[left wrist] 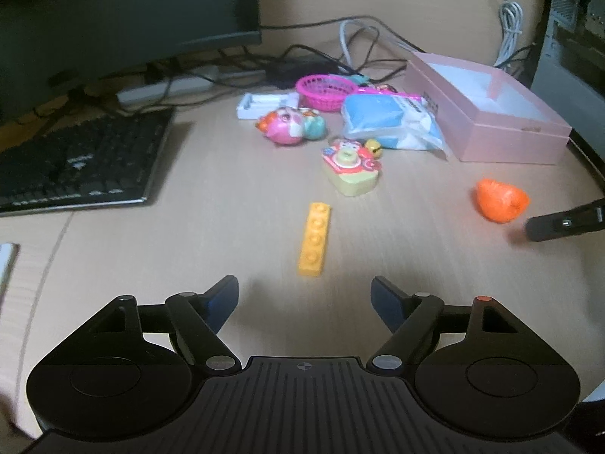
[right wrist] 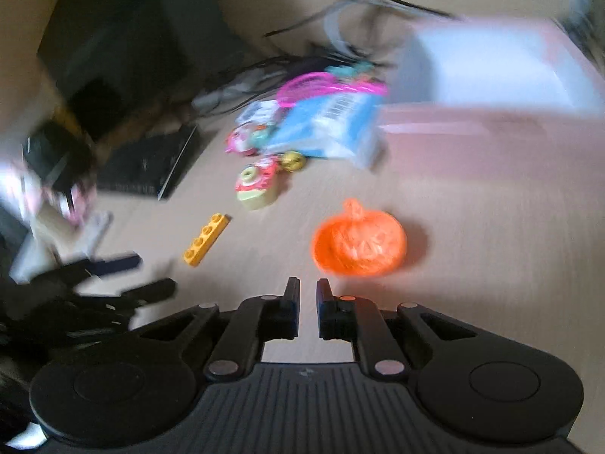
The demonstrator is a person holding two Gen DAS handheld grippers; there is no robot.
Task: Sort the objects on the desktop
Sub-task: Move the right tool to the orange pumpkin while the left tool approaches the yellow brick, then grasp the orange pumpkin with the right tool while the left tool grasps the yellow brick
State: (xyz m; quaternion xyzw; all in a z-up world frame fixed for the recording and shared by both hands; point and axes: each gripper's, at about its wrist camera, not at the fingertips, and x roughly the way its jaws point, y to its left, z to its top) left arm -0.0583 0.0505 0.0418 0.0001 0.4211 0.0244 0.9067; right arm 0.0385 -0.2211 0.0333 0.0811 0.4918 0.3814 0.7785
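Note:
A yellow brick lies on the wooden desk just ahead of my left gripper, which is open and empty. It also shows in the right wrist view. An orange pumpkin basket sits just ahead and right of my right gripper, whose jaws are nearly closed and hold nothing. The pumpkin also shows in the left wrist view, with the right gripper's finger beside it. A toy camera, a pink round toy, a blue packet and a magenta basket lie further back.
An open pink box stands at the back right. A black keyboard lies at the left under a monitor. Cables and a power strip run along the back. A white pack lies by the basket.

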